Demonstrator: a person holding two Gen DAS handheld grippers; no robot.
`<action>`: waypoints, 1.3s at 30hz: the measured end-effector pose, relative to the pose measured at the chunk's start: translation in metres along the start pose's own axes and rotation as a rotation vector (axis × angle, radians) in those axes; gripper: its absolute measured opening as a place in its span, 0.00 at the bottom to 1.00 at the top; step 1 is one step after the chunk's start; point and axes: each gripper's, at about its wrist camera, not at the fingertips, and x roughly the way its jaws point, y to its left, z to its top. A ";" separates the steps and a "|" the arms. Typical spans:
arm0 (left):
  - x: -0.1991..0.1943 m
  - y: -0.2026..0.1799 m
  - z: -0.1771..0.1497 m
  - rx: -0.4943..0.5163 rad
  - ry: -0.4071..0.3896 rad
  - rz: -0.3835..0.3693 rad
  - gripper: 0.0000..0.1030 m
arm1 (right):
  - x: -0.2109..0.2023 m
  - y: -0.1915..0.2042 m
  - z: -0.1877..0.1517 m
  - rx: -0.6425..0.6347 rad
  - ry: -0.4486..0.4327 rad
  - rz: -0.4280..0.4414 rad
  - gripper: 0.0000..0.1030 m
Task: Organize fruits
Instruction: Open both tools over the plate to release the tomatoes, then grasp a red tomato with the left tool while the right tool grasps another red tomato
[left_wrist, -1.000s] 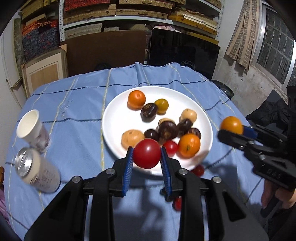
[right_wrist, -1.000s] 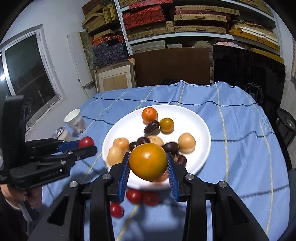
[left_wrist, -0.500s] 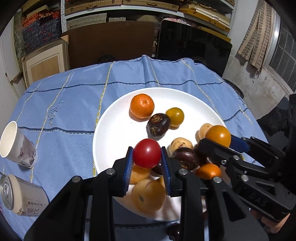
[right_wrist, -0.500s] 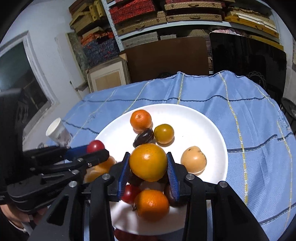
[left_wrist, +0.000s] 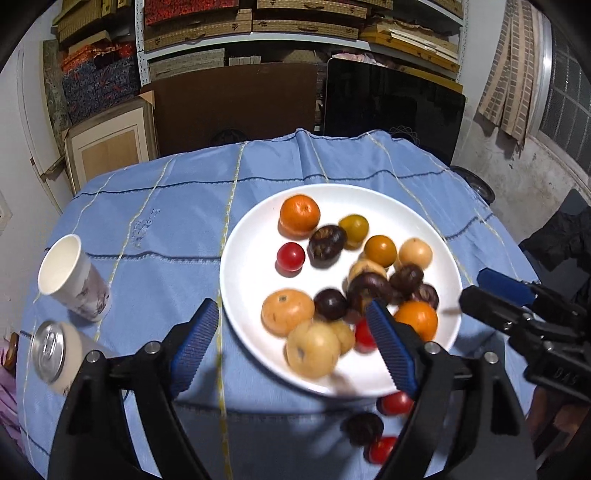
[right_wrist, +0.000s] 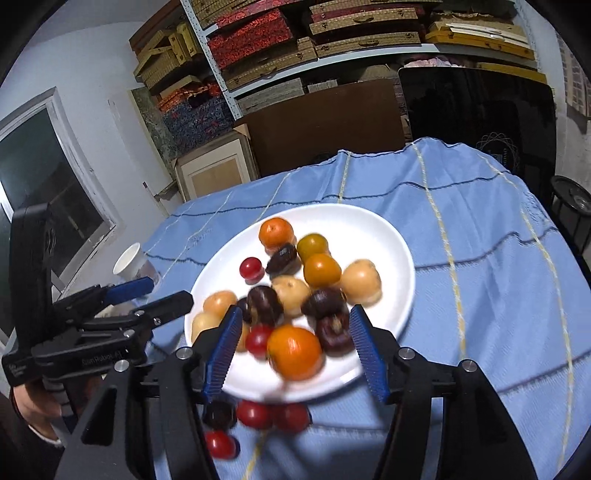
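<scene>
A white plate (left_wrist: 255, 266) (right_wrist: 388, 240) on the blue tablecloth holds several fruits: oranges, tan, dark purple and red ones. A red tomato (left_wrist: 290, 256) (right_wrist: 250, 268) lies at the plate's left. An orange fruit (left_wrist: 380, 250) (right_wrist: 321, 270) lies mid-plate. My left gripper (left_wrist: 291, 343) is open and empty over the plate's near-left rim. My right gripper (right_wrist: 295, 347) is open and empty above the plate's near edge. Red tomatoes (left_wrist: 396, 403) (right_wrist: 255, 412) and a dark fruit (left_wrist: 362, 428) (right_wrist: 220, 413) lie on the cloth in front of the plate.
A paper cup (left_wrist: 70, 277) (right_wrist: 131, 260) and a tipped can (left_wrist: 55, 356) stand left of the plate. Shelves with boxes, a brown board and a black panel (left_wrist: 391, 99) stand behind the table. The table edge drops off at right.
Both grippers opened. The red tomato left my left gripper and the orange fruit left my right gripper; both now lie on the plate. Both grippers have drawn back toward the near edge.
</scene>
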 end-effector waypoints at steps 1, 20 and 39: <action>-0.004 -0.001 -0.006 0.002 0.001 -0.001 0.78 | -0.004 -0.001 -0.003 0.002 0.000 -0.001 0.60; -0.034 -0.028 -0.096 0.026 0.092 -0.046 0.79 | -0.041 0.004 -0.077 0.032 0.027 0.029 0.68; 0.009 -0.064 -0.106 0.062 0.209 -0.079 0.47 | -0.035 -0.020 -0.087 0.095 0.024 0.066 0.68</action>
